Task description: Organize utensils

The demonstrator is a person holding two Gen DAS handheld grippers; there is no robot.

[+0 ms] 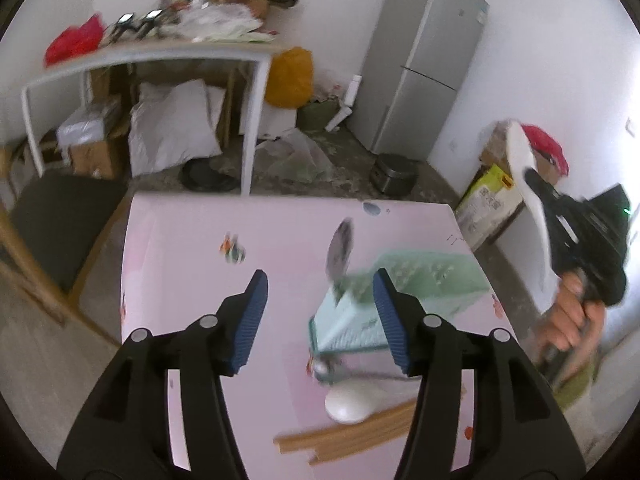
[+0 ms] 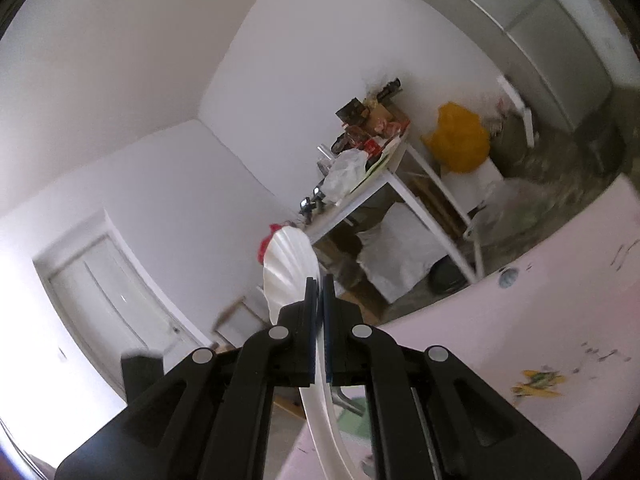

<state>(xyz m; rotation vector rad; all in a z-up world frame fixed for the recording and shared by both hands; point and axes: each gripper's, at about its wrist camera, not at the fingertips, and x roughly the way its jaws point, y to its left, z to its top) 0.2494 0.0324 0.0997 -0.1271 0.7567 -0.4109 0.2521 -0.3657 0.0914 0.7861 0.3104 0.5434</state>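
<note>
White ladle (image 2: 289, 268), likely light stiff slick plastic, is pinched mid-handle by right hand-held gripper (image 2: 319, 280); left hand-held gripper (image 1: 318, 284) is spread, empty.

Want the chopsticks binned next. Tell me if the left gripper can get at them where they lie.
Probably yes. The left gripper is open and empty, and the wooden chopsticks lie uncovered on the pink table just below it, beside the white spoon.
</note>
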